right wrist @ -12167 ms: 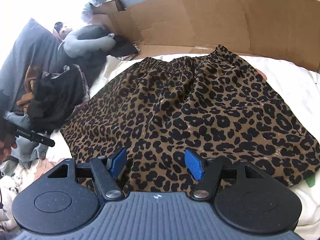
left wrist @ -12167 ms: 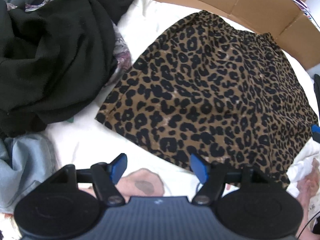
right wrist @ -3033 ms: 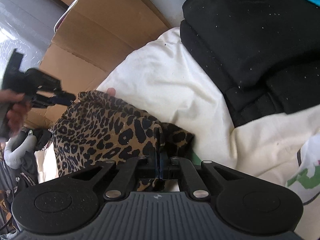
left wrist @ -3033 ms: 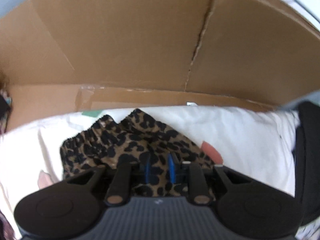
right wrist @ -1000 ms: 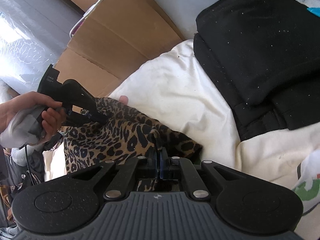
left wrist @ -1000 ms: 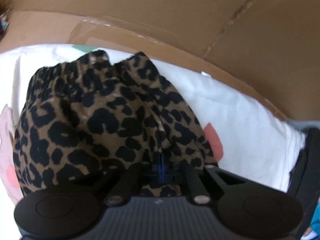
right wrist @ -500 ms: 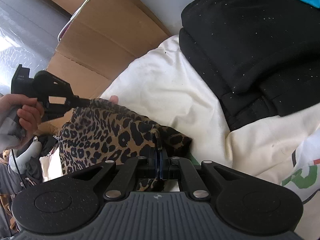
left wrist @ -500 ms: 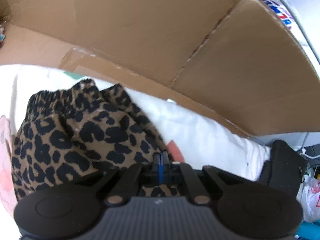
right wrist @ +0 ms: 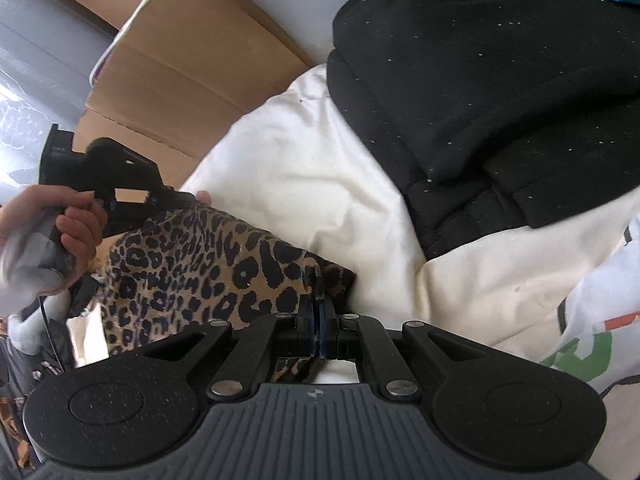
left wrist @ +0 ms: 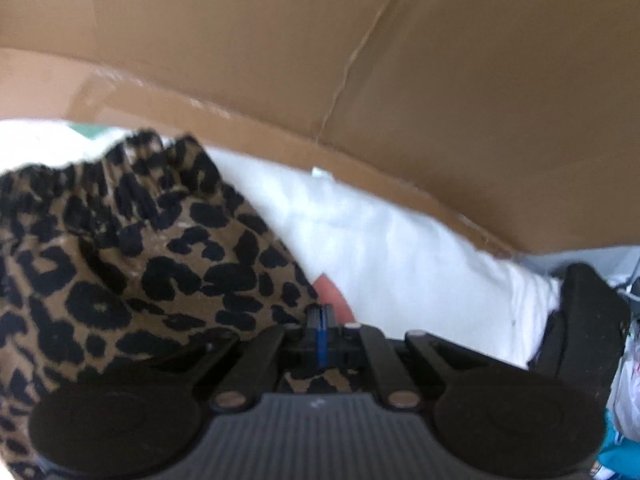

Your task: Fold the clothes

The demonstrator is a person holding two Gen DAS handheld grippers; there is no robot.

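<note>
The leopard-print fabric garment with a gathered elastic waistband (left wrist: 132, 256) lies bunched on the white sheet (left wrist: 400, 248), lower left in both views. The left gripper (left wrist: 320, 320) and the right gripper (right wrist: 319, 320) each pinch its edge, blue pads clenched. Brown cardboard (left wrist: 320, 60) stands behind; a folded black garment (right wrist: 480, 100) fills the upper right.

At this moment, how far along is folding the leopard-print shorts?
Done: the shorts are already doubled into a smaller bundle on the white sheet. In hand: the left gripper and right gripper are each shut on an edge. Left: lay them flat, perhaps beside the black stack.
</note>
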